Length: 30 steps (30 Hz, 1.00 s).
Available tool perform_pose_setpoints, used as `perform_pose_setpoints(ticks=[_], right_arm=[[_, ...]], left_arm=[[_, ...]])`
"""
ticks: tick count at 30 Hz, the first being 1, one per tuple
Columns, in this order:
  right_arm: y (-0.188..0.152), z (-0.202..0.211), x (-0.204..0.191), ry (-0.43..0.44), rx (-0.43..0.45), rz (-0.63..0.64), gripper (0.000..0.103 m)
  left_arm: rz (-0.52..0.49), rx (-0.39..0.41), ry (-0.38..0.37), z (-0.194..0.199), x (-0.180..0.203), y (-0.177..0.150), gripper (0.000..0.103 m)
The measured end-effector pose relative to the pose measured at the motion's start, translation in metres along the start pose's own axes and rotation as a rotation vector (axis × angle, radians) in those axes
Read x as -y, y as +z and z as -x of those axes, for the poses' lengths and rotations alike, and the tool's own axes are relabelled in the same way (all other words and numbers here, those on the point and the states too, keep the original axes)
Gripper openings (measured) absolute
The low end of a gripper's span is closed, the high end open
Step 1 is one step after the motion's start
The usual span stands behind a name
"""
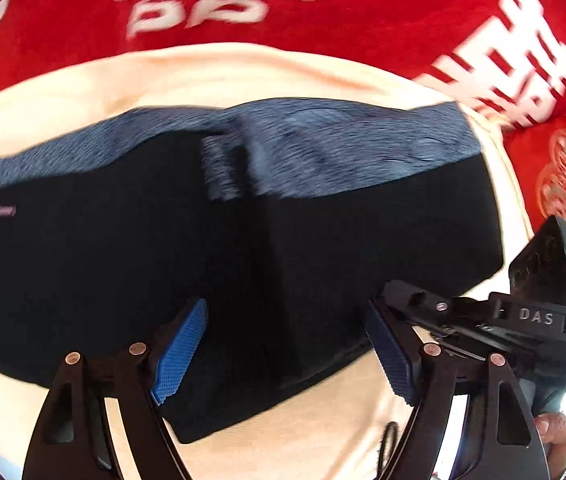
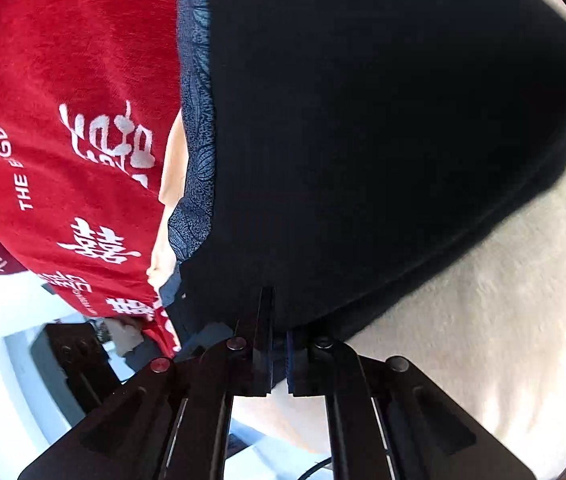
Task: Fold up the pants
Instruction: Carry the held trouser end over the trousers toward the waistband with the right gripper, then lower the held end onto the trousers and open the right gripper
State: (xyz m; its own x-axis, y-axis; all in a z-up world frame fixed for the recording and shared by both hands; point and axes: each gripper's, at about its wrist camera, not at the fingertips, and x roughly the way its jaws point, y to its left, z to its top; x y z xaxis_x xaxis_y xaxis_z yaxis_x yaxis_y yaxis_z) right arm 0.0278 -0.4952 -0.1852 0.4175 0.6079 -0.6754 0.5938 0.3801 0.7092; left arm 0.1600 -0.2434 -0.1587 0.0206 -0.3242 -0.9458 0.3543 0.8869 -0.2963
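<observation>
Black pants half-folded on a cream sheet, right gripper clamped on their edge.

The black pants (image 1: 123,248) lay across a cream sheet (image 1: 211,72), a blue-grey patterned inner band (image 1: 323,140) showing along their far edge. The left gripper (image 1: 287,352) hung over the near edge, its blue pads (image 1: 181,354) spread wide apart with nothing between them. The right gripper (image 2: 279,344) had its jaws closed on the pants' hem, the dark cloth (image 2: 363,140) rising just ahead of it. A red blanket with white lettering (image 1: 363,8) lay behind the sheet.
</observation>
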Motion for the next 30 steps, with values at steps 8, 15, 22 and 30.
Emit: perform_pose_setpoints(ticks=[8, 15, 22, 30], right_arm=[[-0.002, 0.072, -0.054, -0.107, 0.017, 0.312, 0.033], [0.082, 0.099, -0.065, -0.211, 0.145, 0.351, 0.017], [0.115, 0.035, -0.059, -0.336, 0.059, 0.366, 0.017], [0.082, 0.027, -0.061, -0.344, -0.009, 0.470, 0.017]], left_arm=[[-0.023, 0.076, 0.042, 0.032, 0.000, 0.016, 0.081], [-0.131, 0.100, -0.016, 0.023, 0.051, 0.059, 0.081], [-0.137, 0.082, 0.114, -0.040, 0.060, 0.069, 0.081], [-0.273, 0.093, 0.199, -0.028, 0.074, 0.036, 0.081]])
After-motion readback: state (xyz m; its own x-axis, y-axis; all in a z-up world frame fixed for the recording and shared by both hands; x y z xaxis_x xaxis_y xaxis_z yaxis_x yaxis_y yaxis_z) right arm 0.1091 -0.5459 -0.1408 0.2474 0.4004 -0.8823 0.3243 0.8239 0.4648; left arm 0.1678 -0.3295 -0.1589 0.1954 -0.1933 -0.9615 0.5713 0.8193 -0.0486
